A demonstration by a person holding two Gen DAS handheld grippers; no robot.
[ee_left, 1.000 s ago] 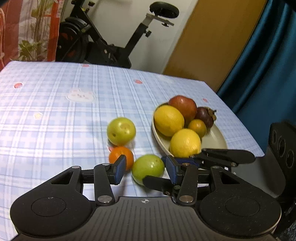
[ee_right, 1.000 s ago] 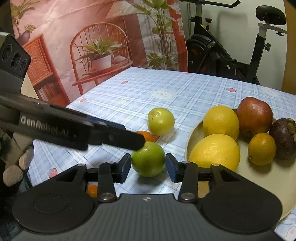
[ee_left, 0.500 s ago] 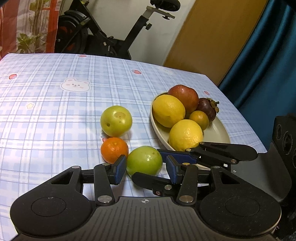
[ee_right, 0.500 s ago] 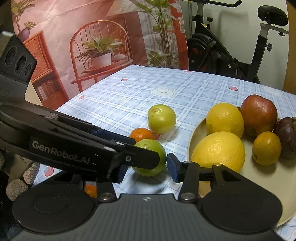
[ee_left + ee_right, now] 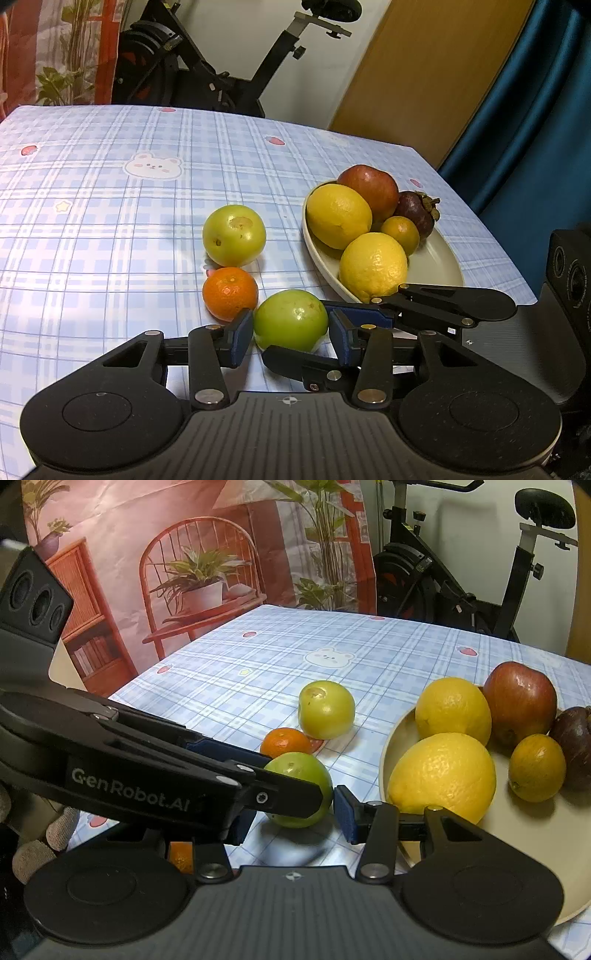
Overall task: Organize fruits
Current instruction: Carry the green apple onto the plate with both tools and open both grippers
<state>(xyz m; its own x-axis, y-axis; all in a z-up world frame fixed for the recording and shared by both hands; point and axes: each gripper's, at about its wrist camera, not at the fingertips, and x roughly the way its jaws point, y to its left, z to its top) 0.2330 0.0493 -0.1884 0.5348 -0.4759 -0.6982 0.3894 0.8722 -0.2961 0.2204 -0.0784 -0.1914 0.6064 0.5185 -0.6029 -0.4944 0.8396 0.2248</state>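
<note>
A green fruit [image 5: 291, 321] [image 5: 306, 771] lies on the checked tablecloth, just left of the beige plate [image 5: 443, 258] [image 5: 517, 830]. Both grippers straddle it crosswise. My left gripper [image 5: 291, 338] is closing: its left pad touches the fruit and a thin gap shows at the other pad. It hides the left pad of my right gripper [image 5: 291, 823], whose right pad stands a hair off the fruit. An orange [image 5: 229, 291] and a yellow-green fruit [image 5: 234, 234] lie just beyond. The plate holds two lemons, an apple, a mangosteen and a small orange.
The table's right edge [image 5: 517, 288] runs close behind the plate, with a blue curtain beyond it. An exercise bike [image 5: 443, 583] stands past the far edge. A gloved hand [image 5: 37, 849] shows at the lower left of the right wrist view.
My left gripper has slid forward, so the green fruit now sits between its pads, and its jaws have narrowed a little. In the right wrist view its fingers reach further across the fruit.
</note>
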